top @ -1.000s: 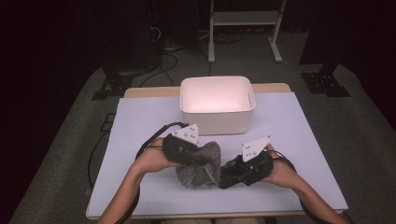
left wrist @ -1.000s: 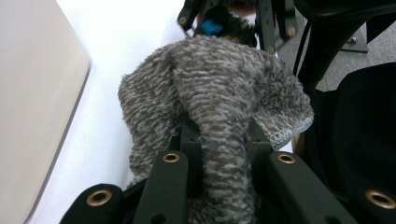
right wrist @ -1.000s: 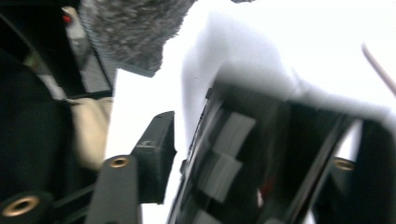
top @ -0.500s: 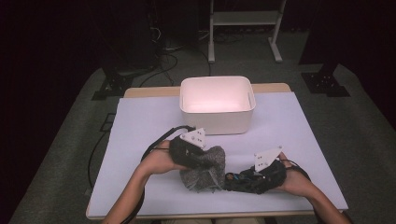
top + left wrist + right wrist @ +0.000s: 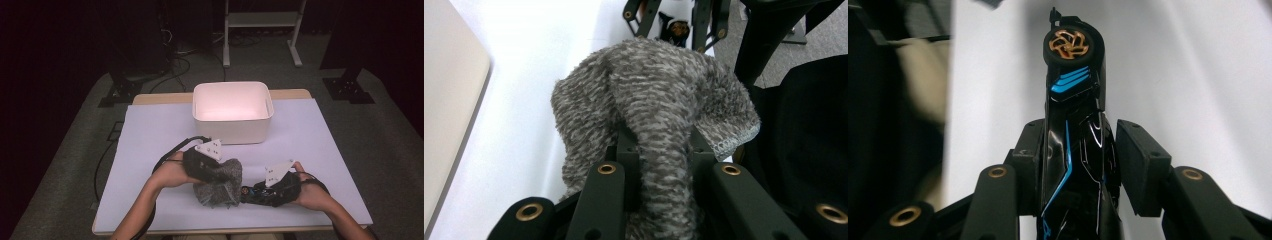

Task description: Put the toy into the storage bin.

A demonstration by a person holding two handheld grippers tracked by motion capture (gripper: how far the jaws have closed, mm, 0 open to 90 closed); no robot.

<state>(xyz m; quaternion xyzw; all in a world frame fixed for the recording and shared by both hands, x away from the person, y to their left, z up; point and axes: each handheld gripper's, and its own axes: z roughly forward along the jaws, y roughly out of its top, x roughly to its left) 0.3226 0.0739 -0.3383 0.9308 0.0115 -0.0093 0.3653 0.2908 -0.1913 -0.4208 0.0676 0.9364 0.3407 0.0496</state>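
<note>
A grey fuzzy cloth (image 5: 218,184) lies bunched on the white table sheet, and my left gripper (image 5: 216,175) is shut on a fold of it. In the left gripper view the cloth (image 5: 649,100) drapes over both jaws of the left gripper (image 5: 659,155). Just right of the cloth, my right gripper (image 5: 251,193) lies low and points left at it. Its jaws have just been closing and now grip a glossy black toy car (image 5: 1073,95) with blue stripes and a gold wheel. The car (image 5: 248,192) sticks out toward the cloth, and the right gripper (image 5: 1080,160) holds it by its sides.
An empty white bin (image 5: 232,86) stands behind the hands at the table's middle. The white sheet (image 5: 150,130) covers the tabletop, with bare room to the left and right. Cables (image 5: 170,155) trail from the left gripper. A metal stand (image 5: 260,30) is on the floor beyond.
The right gripper has drawn away from the cloth to the right and toward the front edge, with the car in its jaws. The left hand shifted slightly right with the cloth.
</note>
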